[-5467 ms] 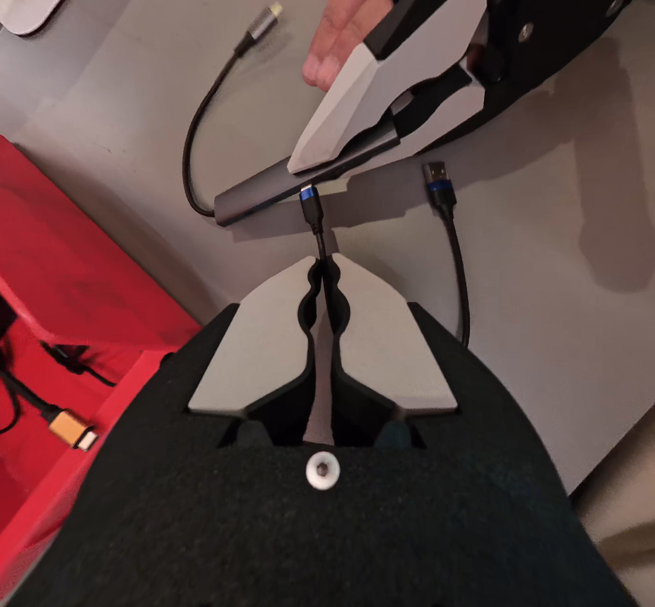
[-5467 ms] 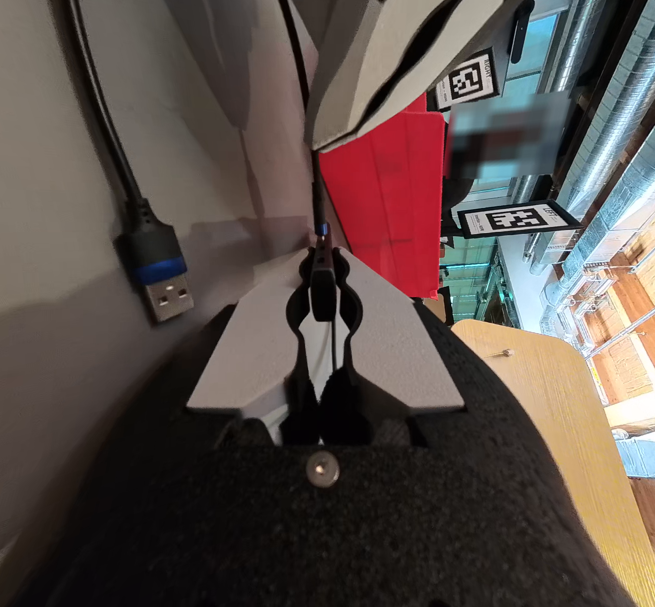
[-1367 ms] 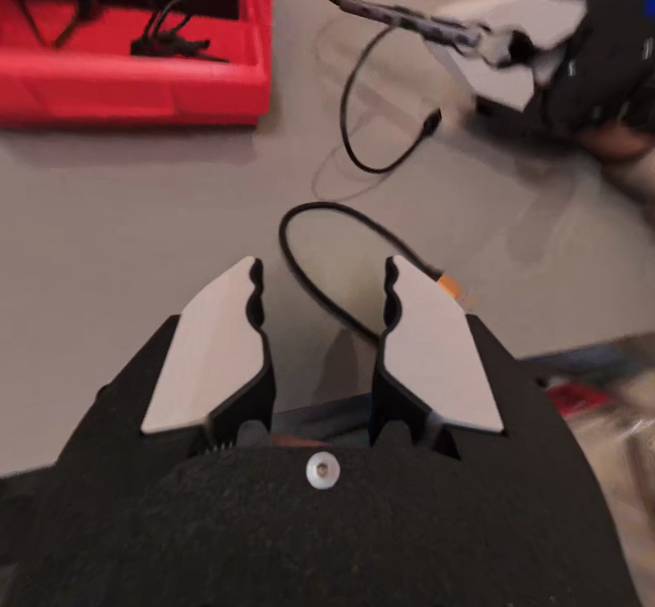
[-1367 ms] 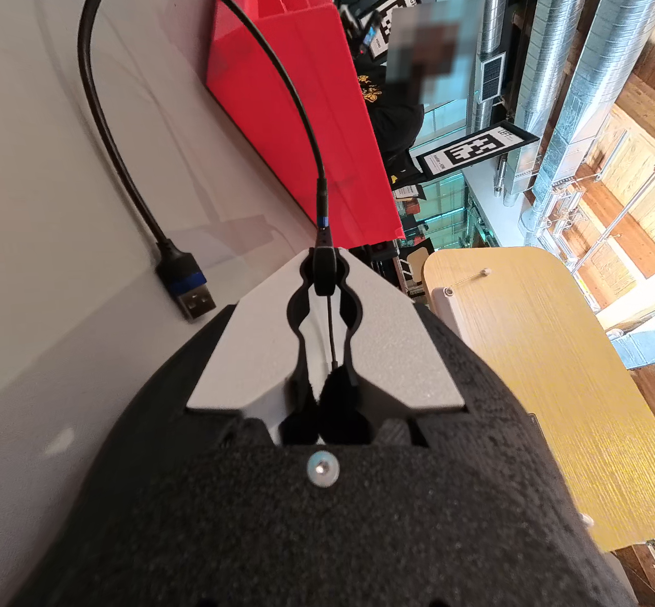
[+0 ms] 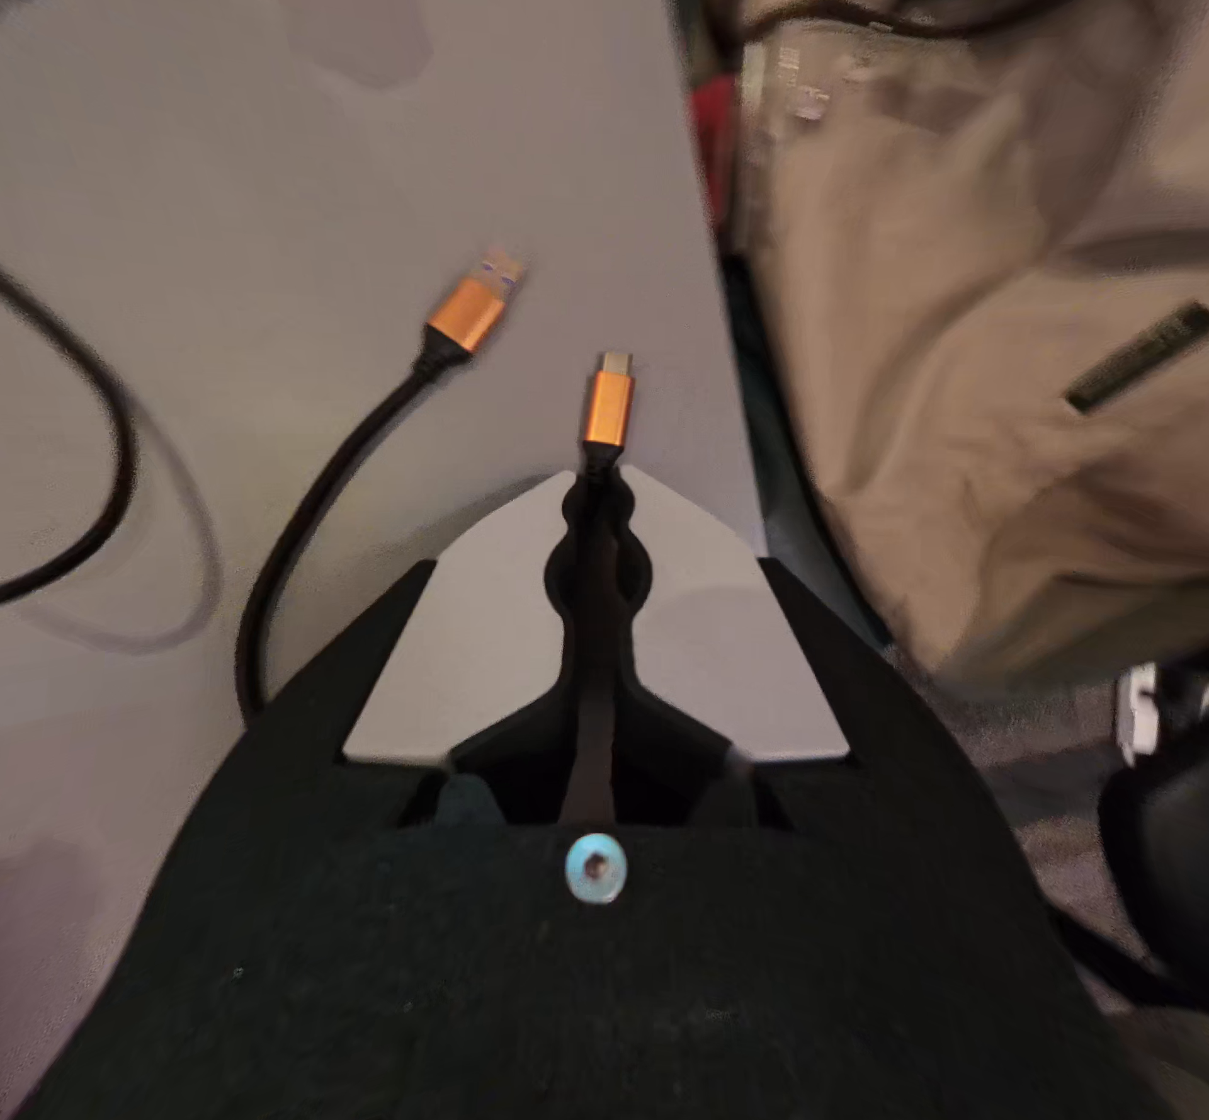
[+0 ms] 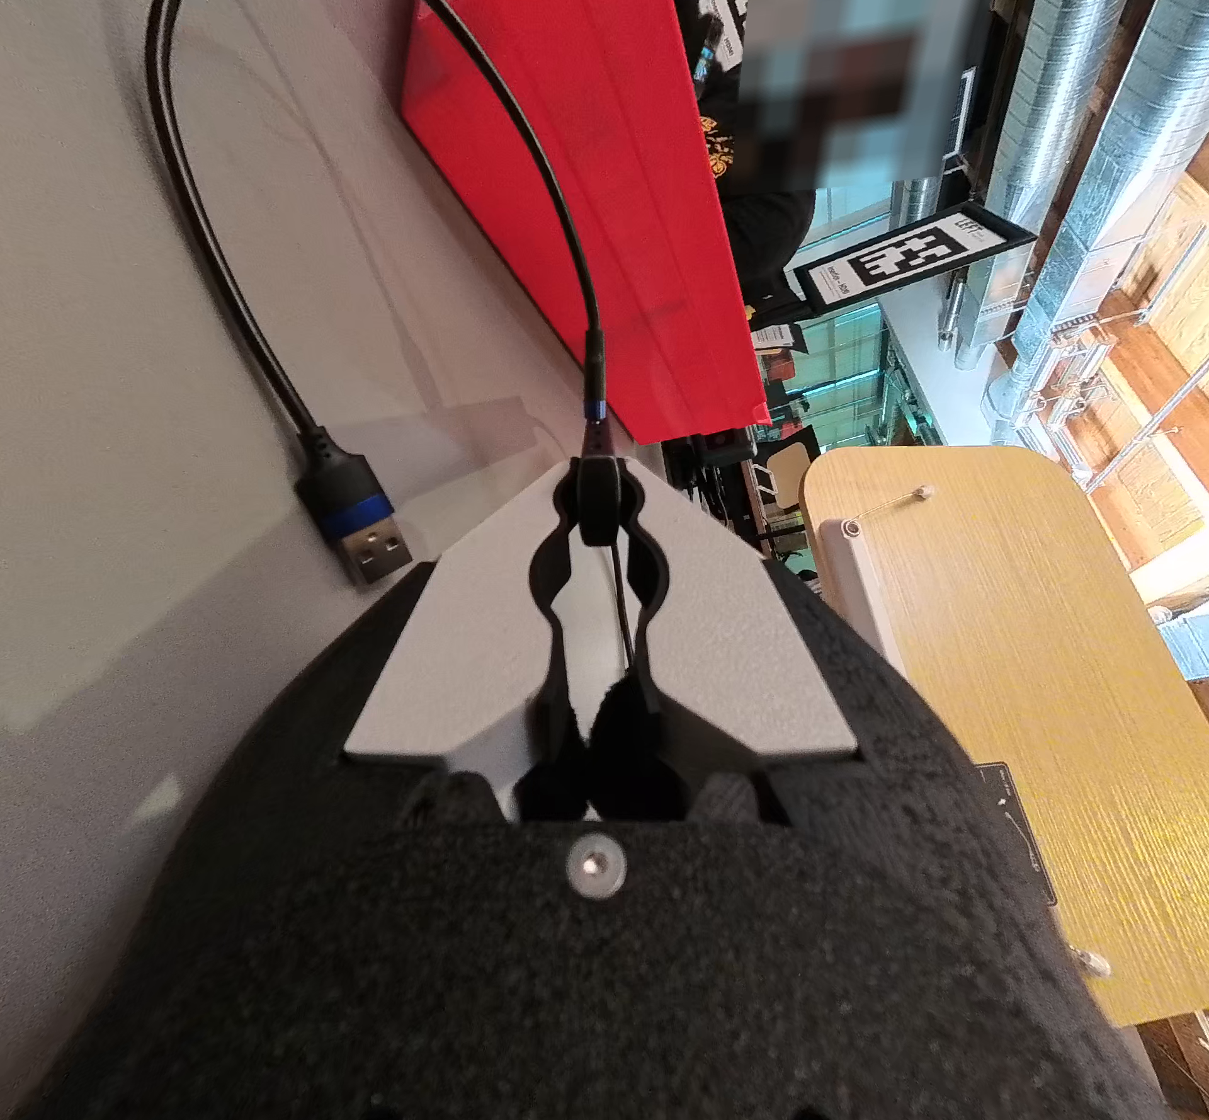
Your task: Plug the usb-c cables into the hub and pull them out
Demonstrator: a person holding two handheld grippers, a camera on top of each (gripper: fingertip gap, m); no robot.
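Note:
My left gripper (image 5: 598, 475) is shut on the black orange-ended cable just behind its orange USB-C plug (image 5: 608, 408), which points forward over the grey table (image 5: 262, 139). The cable's orange USB-A plug (image 5: 470, 311) lies to the left. My right gripper (image 6: 595, 470) is shut on the dark hub (image 6: 595, 509), seen end-on between the fingertips. A blue-ringed USB-C plug (image 6: 594, 414) sticks out of the hub's far side. Its black cable arcs left to a blue-banded USB-A plug (image 6: 356, 529) on the table.
A red bin (image 6: 589, 139) stands on the table beyond the hub. The table edge (image 5: 710, 225) runs just right of the orange plug, with a person's beige clothing (image 5: 948, 369) past it. A wooden tabletop (image 6: 981, 663) is at the right. The left gripper's tips are roughly 25 cm from the right gripper's.
My left gripper, earlier shut on the blue-ringed cable and then open over the orange cable, is now shut behind its USB-C plug. My right gripper still holds the hub.

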